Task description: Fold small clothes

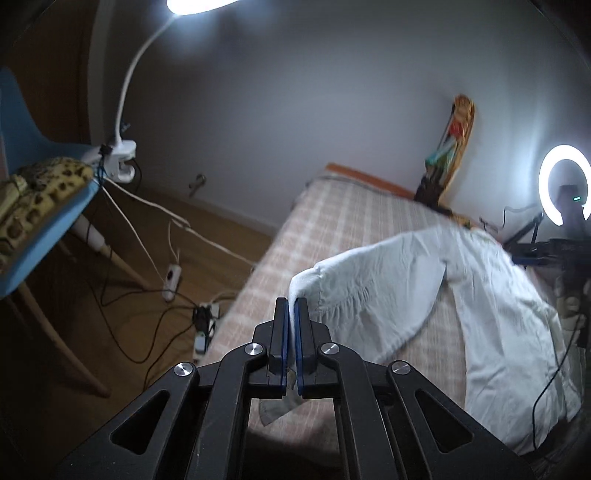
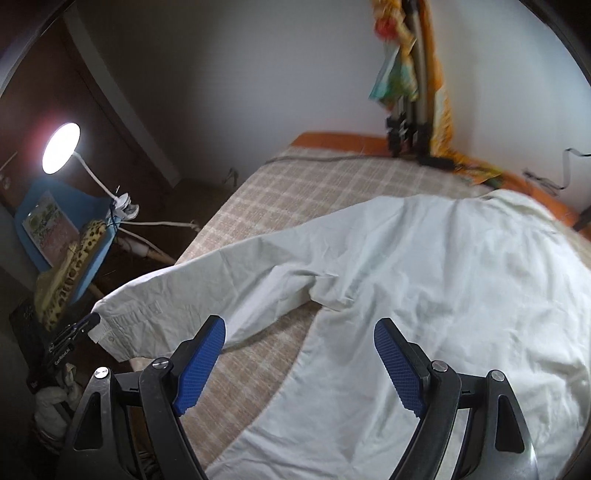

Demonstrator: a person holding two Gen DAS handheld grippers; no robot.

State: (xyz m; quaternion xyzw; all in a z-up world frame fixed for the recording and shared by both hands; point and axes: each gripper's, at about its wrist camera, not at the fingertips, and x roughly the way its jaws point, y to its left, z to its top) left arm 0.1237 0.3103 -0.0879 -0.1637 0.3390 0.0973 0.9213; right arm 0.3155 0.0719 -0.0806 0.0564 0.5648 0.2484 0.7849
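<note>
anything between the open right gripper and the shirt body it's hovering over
Nothing visible. The right gripper hangs open over the white shirt on the checked bedcover, with only bare cloth beneath. The left gripper pinches the sleeve cuff.

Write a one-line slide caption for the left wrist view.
Left gripper shut on the white shirt's cuff, sleeve raised over the checked bed.

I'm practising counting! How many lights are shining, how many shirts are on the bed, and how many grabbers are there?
Shining lights: 2, the clip lamp and the ring light
White shirts: 1
Grabbers: 2, the left gripper and the right gripper
Total: 5
</note>
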